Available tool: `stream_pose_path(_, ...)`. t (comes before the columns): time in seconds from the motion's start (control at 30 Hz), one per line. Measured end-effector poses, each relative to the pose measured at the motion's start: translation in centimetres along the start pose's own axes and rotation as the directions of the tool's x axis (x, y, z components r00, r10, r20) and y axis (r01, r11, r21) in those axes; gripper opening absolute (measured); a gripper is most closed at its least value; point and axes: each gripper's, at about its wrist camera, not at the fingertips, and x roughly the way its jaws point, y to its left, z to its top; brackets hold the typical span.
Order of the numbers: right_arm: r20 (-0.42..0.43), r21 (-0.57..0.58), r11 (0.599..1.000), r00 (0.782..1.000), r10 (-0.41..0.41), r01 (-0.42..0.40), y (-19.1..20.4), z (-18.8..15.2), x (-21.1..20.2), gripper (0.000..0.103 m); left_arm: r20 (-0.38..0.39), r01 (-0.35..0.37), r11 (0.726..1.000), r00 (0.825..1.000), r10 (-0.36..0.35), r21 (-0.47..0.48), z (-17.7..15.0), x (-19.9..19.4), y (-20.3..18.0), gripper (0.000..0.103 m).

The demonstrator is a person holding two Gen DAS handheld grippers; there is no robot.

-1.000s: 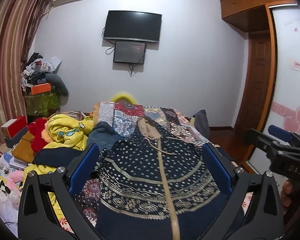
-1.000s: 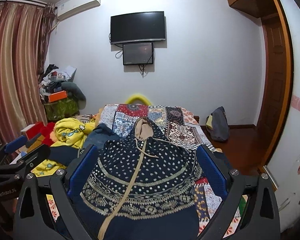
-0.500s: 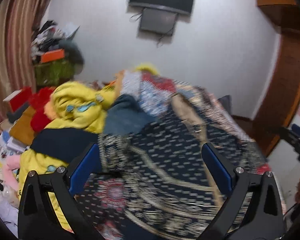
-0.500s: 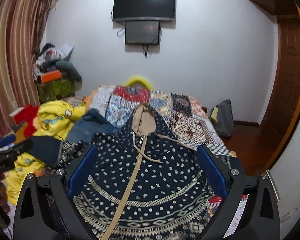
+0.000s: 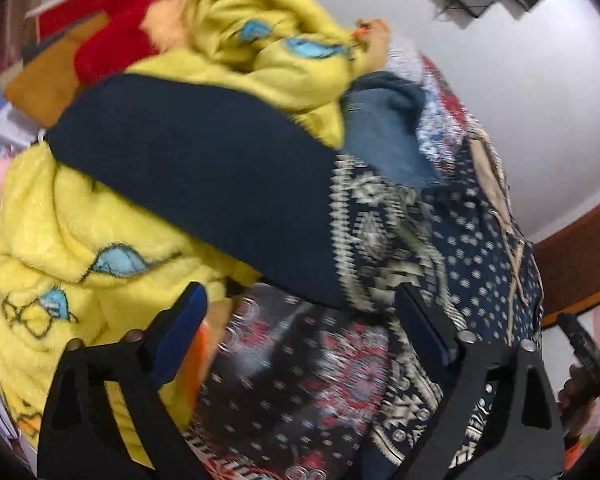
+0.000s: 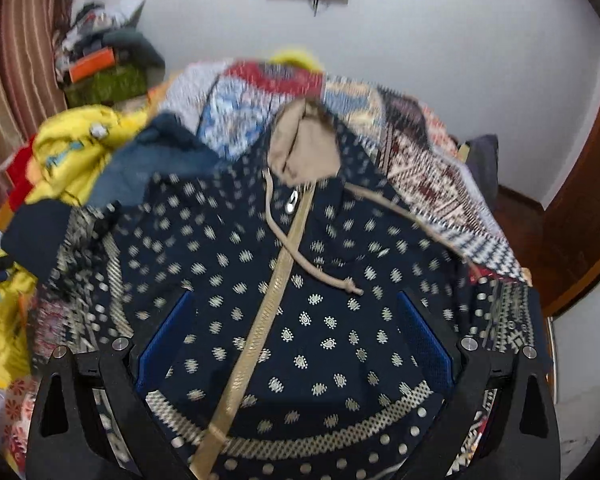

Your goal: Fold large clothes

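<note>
Both claws gape empty: left claw [image 5: 300, 316], jaws just narrowing, over the hoodie's [image 6: 300, 300] dark sleeve [image 5: 204, 184]. Right claw [image 6: 296, 324] hovers above its chest.

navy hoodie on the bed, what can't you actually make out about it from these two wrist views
- Hem of the navy hoodie: right wrist view, cut off by the lower edge and the right gripper.
- Its right sleeve: right wrist view, only a blurred patterned strip shows past the finger.
- Its left sleeve: left wrist view, motion blur smears the cuff pattern.
- What lies under the sleeve: hidden by the yellow fleece garment and the left gripper.
</note>
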Motion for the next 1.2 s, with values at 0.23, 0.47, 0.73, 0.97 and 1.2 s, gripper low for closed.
stream_pose_path(0.23,-0.097,-0.011,1.000,0.995,0.024,-0.025,0.1,-0.5,3.2,0.098,-0.036,0.038,0.993,0.998,-0.043,-0.108,2.5,3.0,2.8,0.075)
stream_pose_path(0.47,-0.128,-0.035,0.999,0.991,0.023,-0.028,0.1,-0.8,3.4,0.098,-0.002,-0.071,0.993,0.997,0.071,-0.094,4.0,3.6,2.3,0.039)
stream_pose_path(0.73,-0.139,-0.036,0.998,0.989,0.040,-0.046,-0.8,-1.0,2.0,0.098,0.209,-0.251,0.961,0.952,0.222,0.121,4.7,-1.6,-4.5,0.010)
stream_pose_path(0.97,-0.103,0.008,0.999,0.993,0.054,-0.053,-3.1,-1.4,-0.6,0.098,0.485,-0.270,0.905,0.870,0.084,0.328,5.7,-9.2,-15.8,0.002)
stream_pose_path(1.2,-0.063,0.079,0.995,0.995,0.071,-0.066,-5.9,-2.0,-2.9,0.098,0.417,-0.130,0.854,0.902,-0.108,0.503,3.9,-9.5,-27.1,0.002)
